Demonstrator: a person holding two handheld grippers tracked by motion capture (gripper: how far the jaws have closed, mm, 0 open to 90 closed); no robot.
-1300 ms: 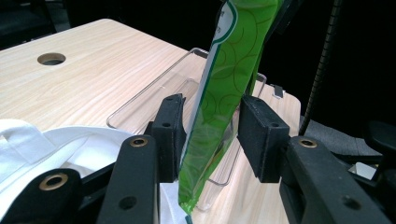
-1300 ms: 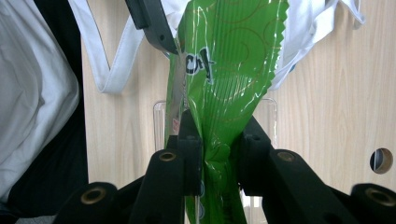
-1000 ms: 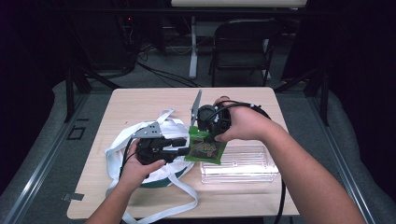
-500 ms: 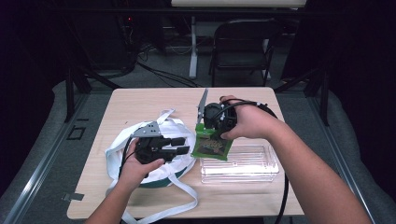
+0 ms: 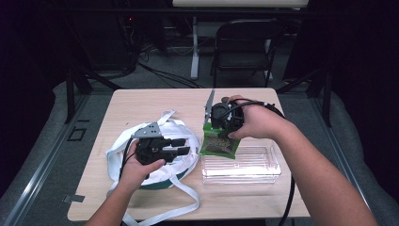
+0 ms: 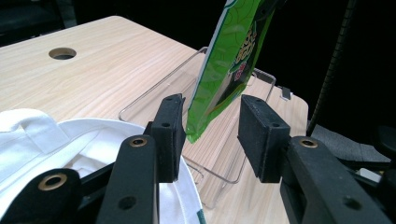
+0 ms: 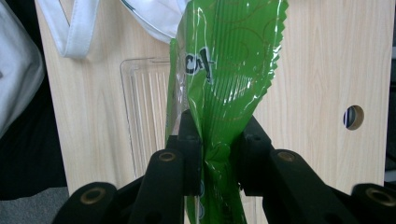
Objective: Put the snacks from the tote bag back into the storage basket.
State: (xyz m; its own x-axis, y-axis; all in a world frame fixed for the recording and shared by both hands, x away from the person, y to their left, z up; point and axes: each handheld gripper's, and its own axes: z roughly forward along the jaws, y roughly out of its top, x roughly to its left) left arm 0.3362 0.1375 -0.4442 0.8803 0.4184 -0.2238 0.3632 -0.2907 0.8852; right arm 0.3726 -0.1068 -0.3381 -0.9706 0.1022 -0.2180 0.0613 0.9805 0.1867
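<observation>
Over the near right part of the wooden table [image 5: 141, 106], the right gripper [image 5: 217, 129] pinches the crimped top edge of a green snack packet [image 5: 217, 145], its jaws pressed tight on the foil, so the packet hangs upright with its lower end at the left end of a clear plastic tray [image 5: 249, 165]. The tray lies near the table's front edge, just right of a white cloth bag with long straps [image 5: 155, 162]. The left gripper [image 5: 181, 146] rests over that bag, pointing right toward the packet; its jaws stand spread with the packet's bottom corner seen between them, not squeezed.
</observation>
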